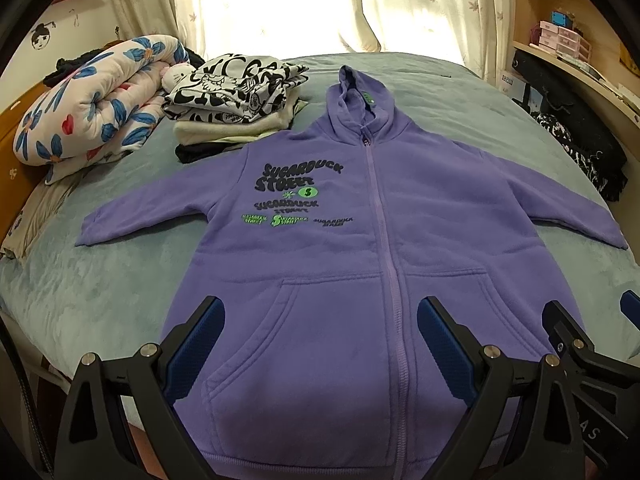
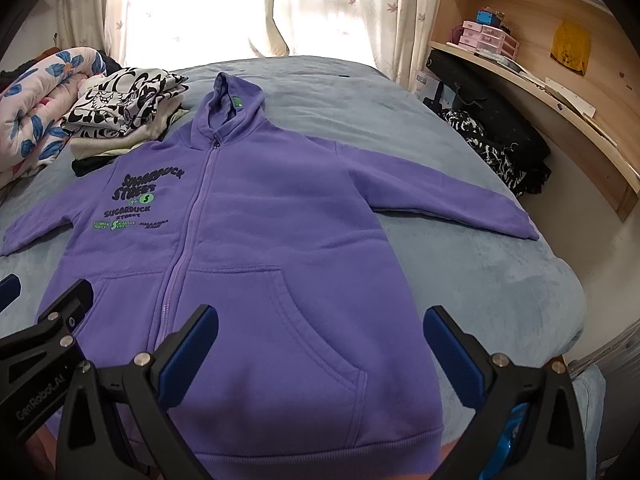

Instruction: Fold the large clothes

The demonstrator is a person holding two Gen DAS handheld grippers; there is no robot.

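A purple zip hoodie (image 1: 340,240) lies flat and face up on the grey-blue bed (image 1: 100,288), sleeves spread, hood pointing away. It also shows in the right wrist view (image 2: 256,232). My left gripper (image 1: 320,344) is open and empty, hovering over the hoodie's lower left pocket near the hem. My right gripper (image 2: 320,356) is open and empty over the lower right pocket. The right gripper also shows at the right edge of the left wrist view (image 1: 592,312). The left gripper shows at the left edge of the right wrist view (image 2: 44,300).
A stack of folded clothes (image 1: 236,100) with a black-and-white print on top sits at the hoodie's far left. A rolled floral quilt (image 1: 92,108) lies beyond it. Dark clothes (image 2: 500,148) are piled by wooden shelves (image 2: 540,60) on the right. Curtains hang behind.
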